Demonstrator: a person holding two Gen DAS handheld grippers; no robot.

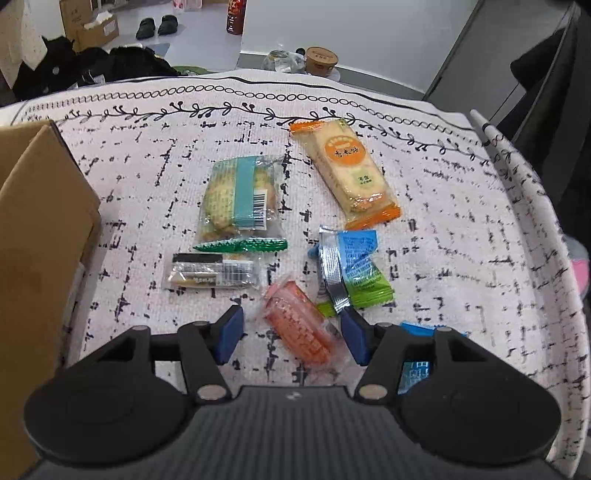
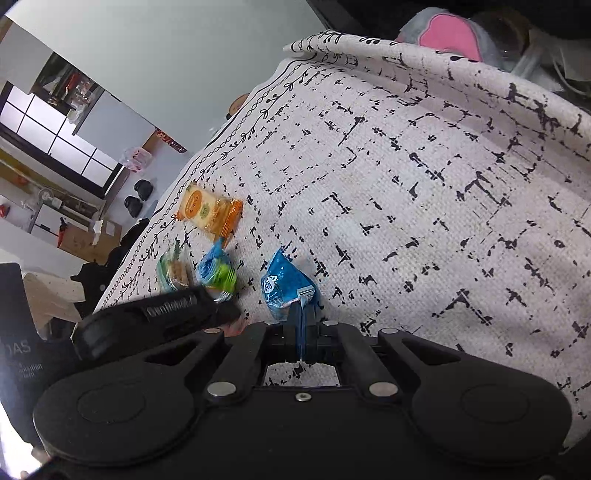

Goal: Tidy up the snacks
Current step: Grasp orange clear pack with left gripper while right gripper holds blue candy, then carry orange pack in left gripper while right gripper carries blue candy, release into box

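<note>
Several snack packets lie on a white cloth with black marks (image 1: 461,240). My left gripper (image 1: 291,332) is open, its blue pads (image 1: 231,332) straddling a pink-orange packet (image 1: 295,321) without pressing it. Beyond lie a black-and-clear bar (image 1: 210,275), a teal biscuit pack (image 1: 240,195), an orange cracker pack (image 1: 343,170) and a blue-and-green packet (image 1: 351,269). My right gripper (image 2: 301,332) is shut on the sealed edge of a blue packet (image 2: 286,291), whose body rests on the cloth. The left gripper's black body (image 2: 166,314) shows to its left, with the cracker pack (image 2: 210,214) farther off.
An open cardboard box (image 1: 40,221) stands at the table's left side. The cloth drops over the far and right table edges. Beyond the far edge sit a brown tub (image 1: 321,59), dark bags and shoes on the floor. A pink-and-grey soft thing (image 2: 450,33) lies past the right edge.
</note>
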